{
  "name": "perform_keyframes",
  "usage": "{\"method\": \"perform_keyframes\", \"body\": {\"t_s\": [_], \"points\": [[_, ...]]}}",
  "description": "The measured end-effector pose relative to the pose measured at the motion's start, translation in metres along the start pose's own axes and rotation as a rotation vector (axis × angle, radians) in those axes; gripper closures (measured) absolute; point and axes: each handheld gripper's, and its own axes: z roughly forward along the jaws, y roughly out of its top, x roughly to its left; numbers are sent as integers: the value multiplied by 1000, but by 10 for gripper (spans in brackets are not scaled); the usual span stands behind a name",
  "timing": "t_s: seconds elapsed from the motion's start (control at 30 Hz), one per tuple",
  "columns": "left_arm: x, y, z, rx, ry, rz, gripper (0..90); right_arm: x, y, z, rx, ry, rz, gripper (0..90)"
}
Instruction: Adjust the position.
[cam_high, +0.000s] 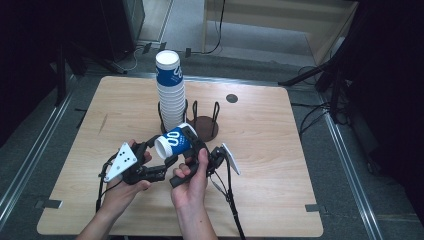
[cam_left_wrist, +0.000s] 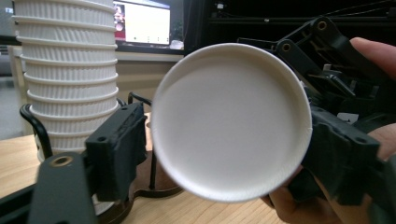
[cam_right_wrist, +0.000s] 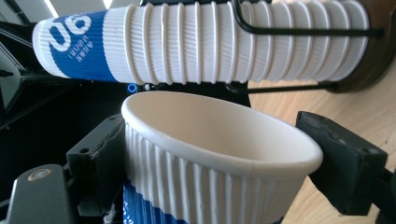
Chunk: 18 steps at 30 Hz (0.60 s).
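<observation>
Above the near middle of the table (cam_high: 280, 165), I hold a ribbed blue-and-white paper cup (cam_high: 175, 141) on its side, my right gripper (cam_high: 192, 145) clamped on its wall so the smooth base faces my left gripper (cam_high: 152, 160), whose jaws stand loose beside it. Behind it, the stack of cups (cam_high: 170, 92) sits upright in its wire rack (cam_high: 205, 125).

Lab recording bay, not a home or shop.
Bare wooden table (cam_high: 260, 150) stands on grey floor between metal floor rails (cam_high: 350, 165); loose cables (cam_high: 215, 30) run past black stands (cam_high: 320, 70) and dark curtains (cam_high: 395, 100). A lit monitor (cam_left_wrist: 142, 22) sits behind the table.
</observation>
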Motion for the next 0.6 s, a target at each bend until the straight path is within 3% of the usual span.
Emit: {"method": "perform_keyframes", "body": {"t_s": [0.1, 0.13, 0.23, 0.37, 0.6], "points": [[2, 2, -2, 1, -3, -30, 133, 1, 2, -1, -18, 8, -18, 146], [2, 2, -2, 8, -16, -59, 130, 2, 3, -1, -22, 7, -28, 146], [1, 4, -3, 54, -20, -68, 2, 1, 5, -3, -42, 12, -80, 147], [0, 5, -3, 105, 29, -74, 0, 3, 5, -5, -71, 30, -156, 150], [2, 6, -4, 138, 23, -82, 0, 5, 11, -11, -96, 4, -292, 150]]}}
